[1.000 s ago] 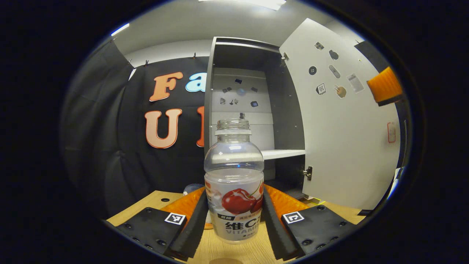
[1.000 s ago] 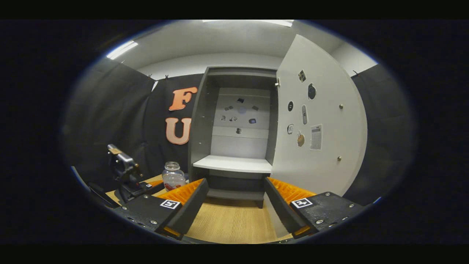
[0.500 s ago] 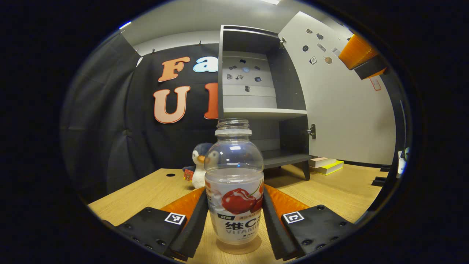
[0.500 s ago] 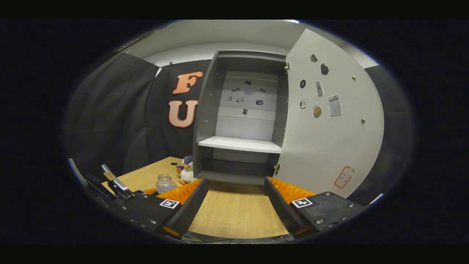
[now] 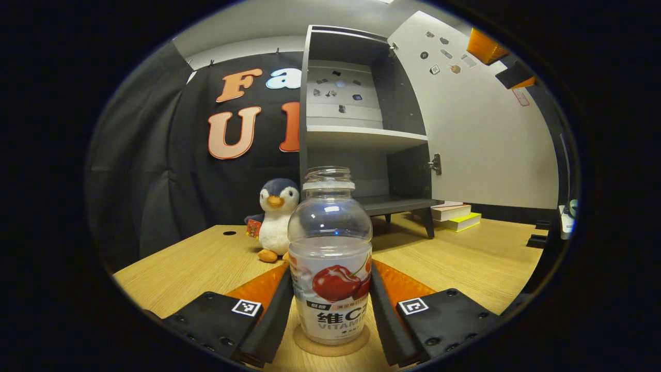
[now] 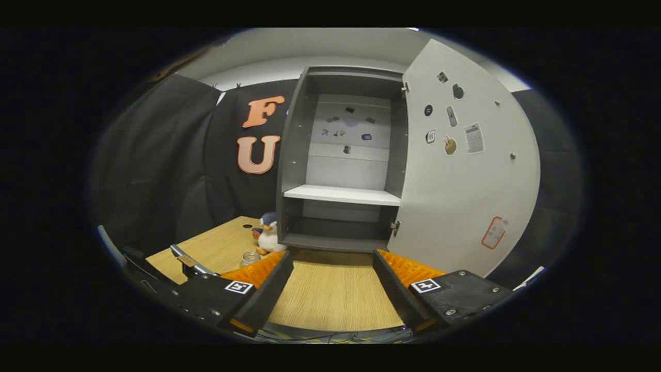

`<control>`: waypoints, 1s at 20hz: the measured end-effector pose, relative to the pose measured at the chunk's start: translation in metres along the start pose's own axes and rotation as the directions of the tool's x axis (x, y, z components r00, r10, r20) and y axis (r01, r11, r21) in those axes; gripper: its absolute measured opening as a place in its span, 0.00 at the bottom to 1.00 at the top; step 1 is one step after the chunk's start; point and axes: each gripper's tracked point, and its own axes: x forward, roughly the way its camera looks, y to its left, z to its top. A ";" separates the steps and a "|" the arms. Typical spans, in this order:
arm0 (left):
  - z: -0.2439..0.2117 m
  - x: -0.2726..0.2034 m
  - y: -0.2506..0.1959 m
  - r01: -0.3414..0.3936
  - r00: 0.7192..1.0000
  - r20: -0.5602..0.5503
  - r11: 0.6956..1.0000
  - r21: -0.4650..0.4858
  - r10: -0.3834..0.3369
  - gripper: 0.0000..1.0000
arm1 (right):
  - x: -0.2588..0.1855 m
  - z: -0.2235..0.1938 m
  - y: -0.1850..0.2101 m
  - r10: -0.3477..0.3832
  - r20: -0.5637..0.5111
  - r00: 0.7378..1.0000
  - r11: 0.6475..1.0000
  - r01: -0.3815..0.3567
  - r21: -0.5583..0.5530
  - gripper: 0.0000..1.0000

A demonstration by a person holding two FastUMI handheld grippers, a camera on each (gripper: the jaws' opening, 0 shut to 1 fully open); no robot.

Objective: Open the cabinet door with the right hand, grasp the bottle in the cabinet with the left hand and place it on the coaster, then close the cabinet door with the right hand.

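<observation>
A clear bottle [image 5: 330,258] with a cherry label and no cap stands upright between my left gripper [image 5: 330,271] fingers, which press on both its sides. Its base rests on a round wooden coaster [image 5: 330,351] on the table. The grey cabinet [image 5: 356,119] behind it stands open, its white door [image 5: 480,134] swung out to the right. In the right gripper view my right gripper [image 6: 333,274] is open with nothing in it, held above the table in front of the cabinet [image 6: 341,165] and left of the door [image 6: 465,170]. The bottle's neck [image 6: 250,257] shows at lower left.
A plush penguin [image 5: 276,217] sits on the wooden table [image 5: 465,263] left of the cabinet, just behind the bottle. A stack of books [image 5: 454,214] lies under the open door. The cabinet's white shelf [image 6: 343,194] holds nothing.
My left gripper has come down with the bottle, from in front of the cabinet shelf onto the coaster. The right gripper has risen a little and drawn slightly back.
</observation>
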 end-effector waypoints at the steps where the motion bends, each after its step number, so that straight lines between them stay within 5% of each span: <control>1: 0.001 0.000 0.001 0.001 1.000 0.004 1.000 0.002 -0.001 0.81 | 0.000 -0.002 0.000 -0.002 -0.008 1.000 1.000 0.002 0.001 0.95; 20: 0.002 0.018 0.013 -0.004 0.998 -0.063 1.000 -0.012 0.004 0.95 | 0.012 -0.011 0.000 -0.020 -0.061 0.998 0.998 0.023 0.053 0.95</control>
